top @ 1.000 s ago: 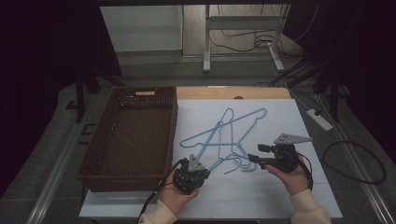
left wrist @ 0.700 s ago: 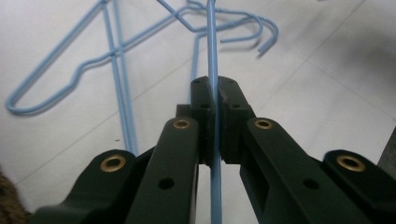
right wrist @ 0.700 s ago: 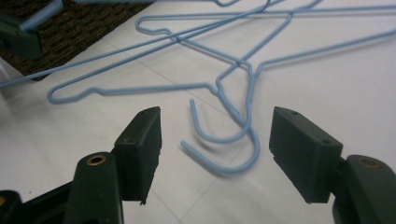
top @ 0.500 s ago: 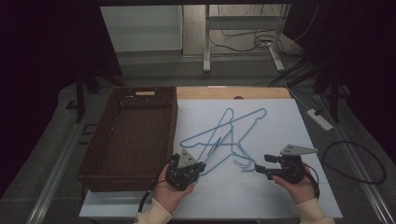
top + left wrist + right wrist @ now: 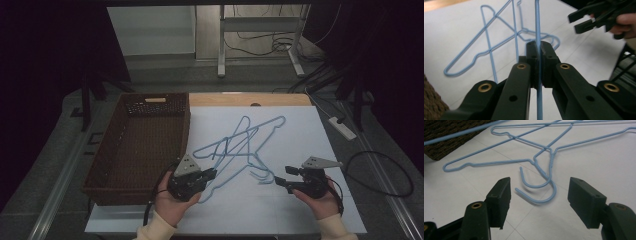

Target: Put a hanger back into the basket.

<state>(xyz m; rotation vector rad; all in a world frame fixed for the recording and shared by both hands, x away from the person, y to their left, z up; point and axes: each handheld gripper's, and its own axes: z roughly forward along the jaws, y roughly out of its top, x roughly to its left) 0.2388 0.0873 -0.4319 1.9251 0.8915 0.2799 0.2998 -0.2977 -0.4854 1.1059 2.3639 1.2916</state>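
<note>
No writing, label, brand, number or sign can be read anywhere in these pictures. The white surface (image 5: 300,130), the brown basket (image 5: 137,145) and the blue wire hangers (image 5: 245,145) carry no print, and the black gripper bodies show only brass rivets and plain holes.

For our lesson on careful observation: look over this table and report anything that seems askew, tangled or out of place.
The blue wire hangers lie crossed over one another in a tangle on the white sheet, beside the wicker basket, not stacked neatly. The left gripper has its jaws shut on one hanger's wire. Nothing looks bent or broken.
</note>
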